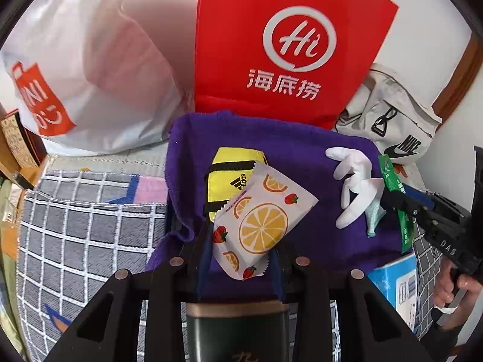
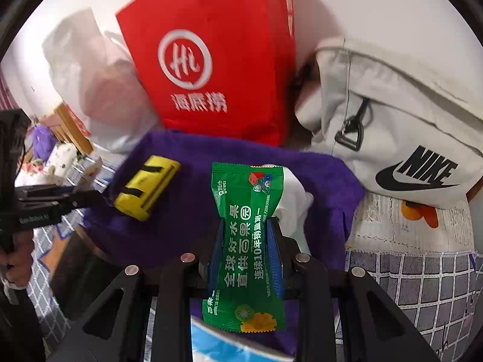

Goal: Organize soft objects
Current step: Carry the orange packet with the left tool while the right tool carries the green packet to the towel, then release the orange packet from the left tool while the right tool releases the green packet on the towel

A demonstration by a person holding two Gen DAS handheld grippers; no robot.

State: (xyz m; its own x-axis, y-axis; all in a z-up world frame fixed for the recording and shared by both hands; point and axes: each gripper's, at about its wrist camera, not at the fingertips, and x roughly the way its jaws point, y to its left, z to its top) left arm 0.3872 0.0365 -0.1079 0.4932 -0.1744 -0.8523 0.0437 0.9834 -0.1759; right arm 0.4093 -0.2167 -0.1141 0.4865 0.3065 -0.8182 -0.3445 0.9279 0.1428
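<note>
My left gripper [image 1: 240,259] is shut on a white tissue pack printed with oranges and strawberries [image 1: 259,220], held over a purple towel [image 1: 302,147]. A yellow Adidas pouch [image 1: 229,163] lies on the towel just behind the pack; it also shows in the right wrist view [image 2: 148,187]. My right gripper [image 2: 246,229] is shut on a green wet-wipe packet [image 2: 247,241], above the towel's [image 2: 187,226] right part. In the left wrist view this right gripper [image 1: 401,202] holds the green packet [image 1: 392,178] edge-on. A white glove [image 1: 353,184] lies on the towel.
A red Haidilao bag [image 1: 289,42] stands behind the towel, a white plastic bag [image 1: 75,69] to its left, a grey Nike bag [image 2: 401,120] to its right. A grey checked cloth [image 1: 84,229] covers the surface. A blue-white box [image 1: 395,283] lies near the towel's right edge.
</note>
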